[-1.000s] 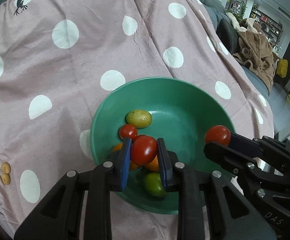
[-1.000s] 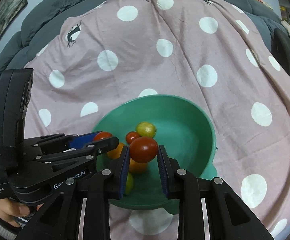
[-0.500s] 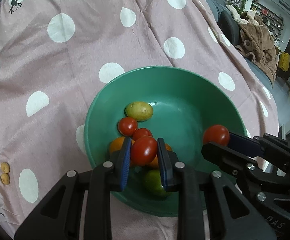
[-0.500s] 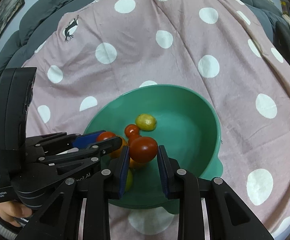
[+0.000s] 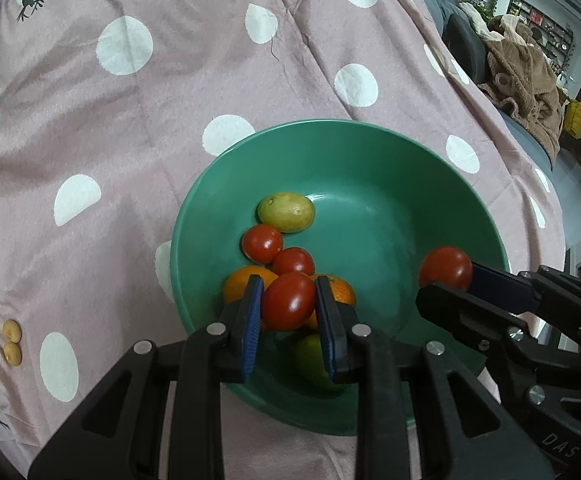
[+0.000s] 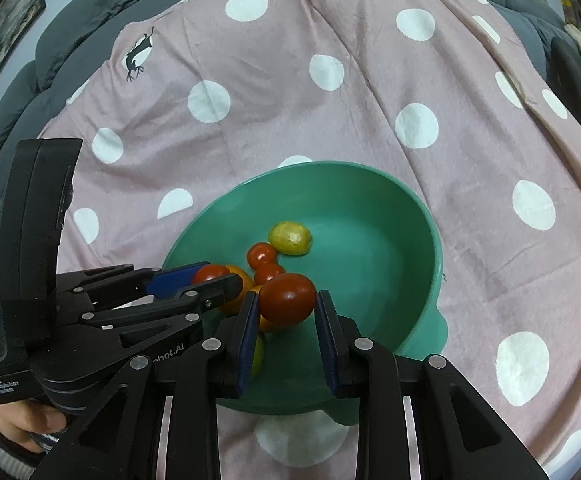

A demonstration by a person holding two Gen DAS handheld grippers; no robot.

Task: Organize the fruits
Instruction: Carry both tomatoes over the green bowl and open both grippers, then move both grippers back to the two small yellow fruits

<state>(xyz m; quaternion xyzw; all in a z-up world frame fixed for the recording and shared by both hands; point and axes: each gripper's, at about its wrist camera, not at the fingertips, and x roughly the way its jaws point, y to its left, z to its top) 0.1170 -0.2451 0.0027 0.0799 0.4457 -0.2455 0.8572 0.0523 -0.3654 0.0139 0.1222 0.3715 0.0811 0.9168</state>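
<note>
A green bowl [image 5: 430,184] [image 6: 390,208] sits on a pink polka-dot cloth. In it lie a yellow-green fruit [image 5: 286,212] [image 6: 289,238], two small red tomatoes [image 5: 262,243] [image 6: 262,255], oranges [image 5: 238,282] and a green fruit [image 5: 308,360]. My left gripper [image 5: 289,304] is shut on a red tomato [image 5: 289,300] just above the pile at the bowl's near side. My right gripper [image 6: 286,304] is shut on another red tomato [image 6: 287,298] over the bowl; it also shows in the left wrist view [image 5: 445,268].
Two small tan pieces [image 5: 11,342] lie on the cloth left of the bowl. A grey sofa back [image 6: 70,32] runs behind the cloth. A brown blanket heap [image 5: 522,80] lies at the far right. The bowl has a spout-like lip [image 6: 436,320].
Both grippers, each still holding a tomato, have moved forward and lower over the bowl. The bowl looks larger and nearer. The fruits in the bowl have not moved.
</note>
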